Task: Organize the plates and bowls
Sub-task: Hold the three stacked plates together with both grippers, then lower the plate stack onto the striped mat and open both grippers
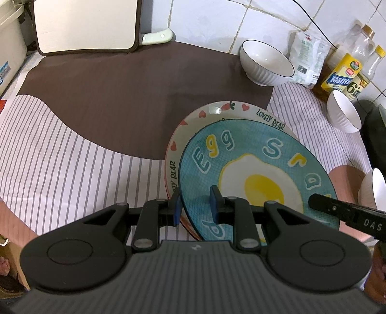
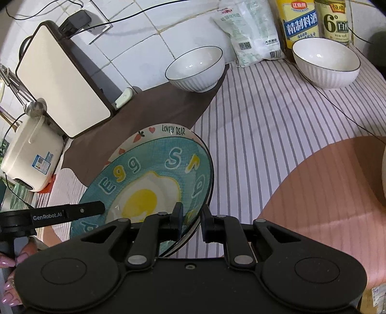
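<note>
- Left gripper (image 1: 196,204): blue-padded fingers (image 1: 214,204) sit on either side of the near left rim of the round blue ceramic plate with a fried-egg picture (image 1: 255,169). One is above the plate face, the other outside the rim. Cannot tell whether the pads press the rim or only straddle it.
- Right gripper (image 2: 191,218): black fingers (image 2: 178,216) bracket the near right rim of the same plate, one over its face, one outside. A gap shows beside the rim; cannot tell if it grips.
- The blue plate lies tilted on top of a white round plate with hearts, strawberries and "LOVELY BEAR" lettering (image 1: 217,111). Only the white plate's far and left rim shows.
- Both plates sit over the striped tablecloth with a brown patch (image 1: 84,145).
- Far right: white ribbed ceramic bowl with dark rim (image 1: 266,64) on the brown patch's edge.
- Further right: second white ribbed bowl (image 2: 325,62), near the yellow-labelled bottles (image 2: 301,21) and white plastic pouch (image 2: 251,31).
- Far left: cream chopping board with brown edge (image 1: 84,24) leans on the tiled wall (image 1: 217,19).
</note>
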Demonstrator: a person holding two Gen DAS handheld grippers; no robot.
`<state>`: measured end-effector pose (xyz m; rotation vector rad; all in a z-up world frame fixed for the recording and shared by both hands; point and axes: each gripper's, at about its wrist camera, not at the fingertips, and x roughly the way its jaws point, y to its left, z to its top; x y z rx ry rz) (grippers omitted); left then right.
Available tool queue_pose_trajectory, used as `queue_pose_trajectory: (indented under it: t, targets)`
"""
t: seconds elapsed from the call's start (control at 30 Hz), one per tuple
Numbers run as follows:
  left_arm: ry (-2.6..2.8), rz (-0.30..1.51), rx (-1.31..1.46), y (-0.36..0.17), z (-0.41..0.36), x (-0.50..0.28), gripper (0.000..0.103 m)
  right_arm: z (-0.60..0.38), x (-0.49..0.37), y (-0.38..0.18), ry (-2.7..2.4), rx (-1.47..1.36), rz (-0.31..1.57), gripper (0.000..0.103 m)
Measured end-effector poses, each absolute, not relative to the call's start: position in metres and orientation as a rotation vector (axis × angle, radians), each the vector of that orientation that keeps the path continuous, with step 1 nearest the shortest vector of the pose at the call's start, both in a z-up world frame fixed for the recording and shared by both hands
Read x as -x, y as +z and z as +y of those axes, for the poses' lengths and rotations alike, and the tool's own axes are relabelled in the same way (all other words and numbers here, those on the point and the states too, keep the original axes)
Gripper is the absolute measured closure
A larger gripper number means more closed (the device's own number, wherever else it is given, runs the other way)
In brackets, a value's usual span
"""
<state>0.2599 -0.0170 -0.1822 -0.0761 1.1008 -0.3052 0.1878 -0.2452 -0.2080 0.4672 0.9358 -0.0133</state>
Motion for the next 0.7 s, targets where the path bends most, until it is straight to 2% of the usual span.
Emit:
queue_pose_trajectory:
  t: [0.4, 0.7]
  targets:
    - [-0.254, 1.116, 0.070, -0.180, -0.021, -0.264, 0.082, -0.218, -0.191, -0.210, -0.030, -0.223, 0.880, 0.067]
    - [-0.200, 1.116, 0.048, -0.176, -0.030, -0.267, 0.080, -0.213, -0.188, -0.218, -0.057, -0.168, 0.802, 0.065]
